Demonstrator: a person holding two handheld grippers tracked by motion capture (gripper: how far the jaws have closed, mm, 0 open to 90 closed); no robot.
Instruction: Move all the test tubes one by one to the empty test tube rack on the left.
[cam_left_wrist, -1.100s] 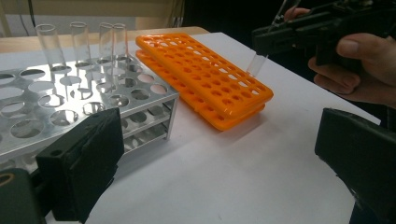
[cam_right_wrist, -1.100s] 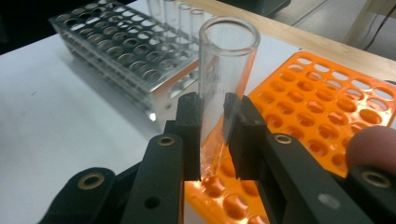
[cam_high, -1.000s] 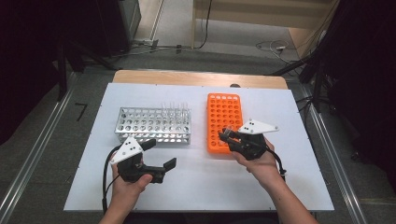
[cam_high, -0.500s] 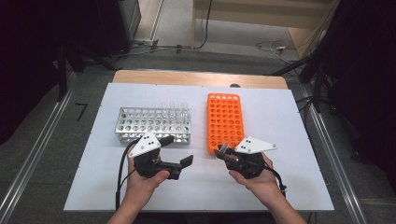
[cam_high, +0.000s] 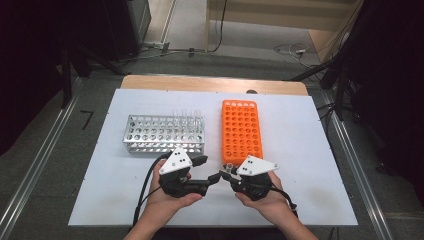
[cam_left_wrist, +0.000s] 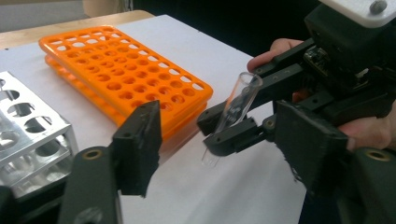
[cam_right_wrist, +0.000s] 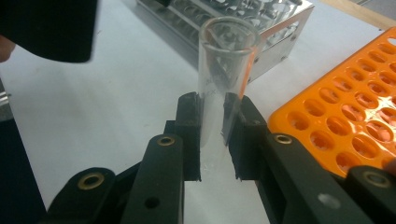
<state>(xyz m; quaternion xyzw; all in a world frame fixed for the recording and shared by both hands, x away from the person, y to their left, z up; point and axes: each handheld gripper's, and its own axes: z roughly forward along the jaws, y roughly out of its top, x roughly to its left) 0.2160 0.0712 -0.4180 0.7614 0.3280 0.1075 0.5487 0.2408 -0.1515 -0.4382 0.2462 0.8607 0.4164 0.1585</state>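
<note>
Right gripper (cam_right_wrist: 212, 140) jaws are clamped on 1 glass tube (cam_right_wrist: 224, 84); left gripper (cam_left_wrist: 219, 154) jaws, apart and just closing, have not yet gripped it; racking in the orange rack (cam_high: 241, 131) remains.

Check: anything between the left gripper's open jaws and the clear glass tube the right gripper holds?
Nothing visible. The clear glass test tube sits clamped in the right gripper, with only bare white table before the left gripper.
</note>
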